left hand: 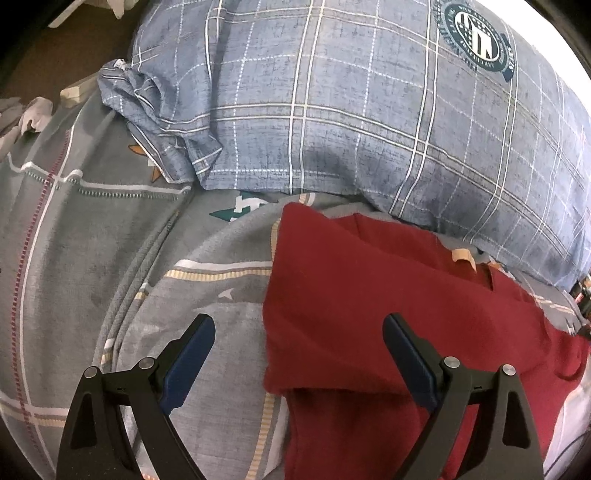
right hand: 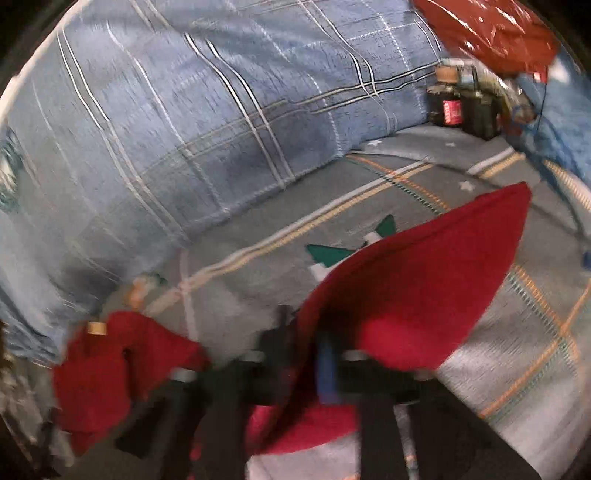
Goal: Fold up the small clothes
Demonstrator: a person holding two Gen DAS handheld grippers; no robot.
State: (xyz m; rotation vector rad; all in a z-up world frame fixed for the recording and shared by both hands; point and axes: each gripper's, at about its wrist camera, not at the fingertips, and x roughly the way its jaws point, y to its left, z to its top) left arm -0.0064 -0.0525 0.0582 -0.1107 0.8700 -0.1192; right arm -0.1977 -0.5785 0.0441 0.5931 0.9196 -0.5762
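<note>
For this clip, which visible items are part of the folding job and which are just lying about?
Job: dark red cotton garment; right tool, shut on a flap of it; left tool, open above it.

Lying about: blue plaid pillow; grey patterned bedsheet; dark bottles; red plastic bag.

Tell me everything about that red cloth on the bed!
The red cloth is soft, plain dark red knit fabric with a small tan tag near one slit. It lies partly folded on the grey patterned bedsheet, beside the blue checked pillow. The right gripper pinches one lifted flap; the left gripper hovers open above.
</note>
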